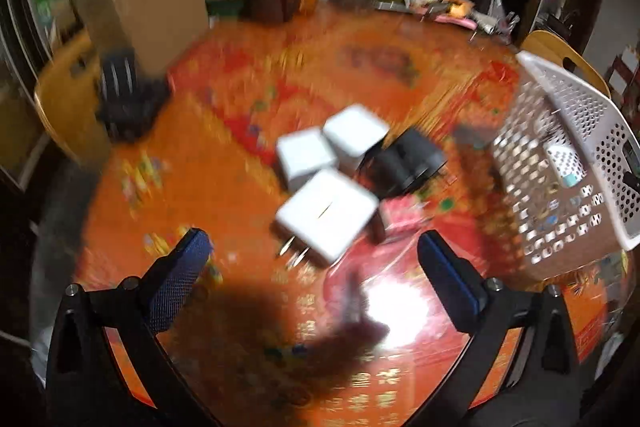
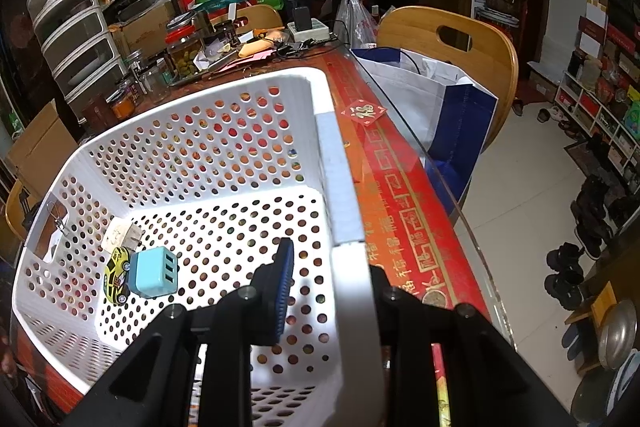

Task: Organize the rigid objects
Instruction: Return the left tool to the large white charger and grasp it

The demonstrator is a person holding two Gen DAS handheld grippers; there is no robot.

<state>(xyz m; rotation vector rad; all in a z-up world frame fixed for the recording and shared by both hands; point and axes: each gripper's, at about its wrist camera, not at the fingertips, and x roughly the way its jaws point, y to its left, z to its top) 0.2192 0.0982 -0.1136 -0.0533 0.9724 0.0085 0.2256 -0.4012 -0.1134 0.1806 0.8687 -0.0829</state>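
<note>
White basket (image 2: 208, 163): your right gripper (image 2: 328, 291) clamps its rim; blue charger (image 2: 154, 277), toy car (image 2: 116, 275) inside.
Left gripper (image 1: 312, 255): wide, empty.
Remaining: white chargers (image 1: 328, 215), black adapter (image 1: 408, 159) on table (image 1: 200, 187).

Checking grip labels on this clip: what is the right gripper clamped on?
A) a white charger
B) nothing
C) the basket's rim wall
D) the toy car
C: the right gripper has its jaws closed across the wall of the white basket, one finger inside, one outside.
</note>
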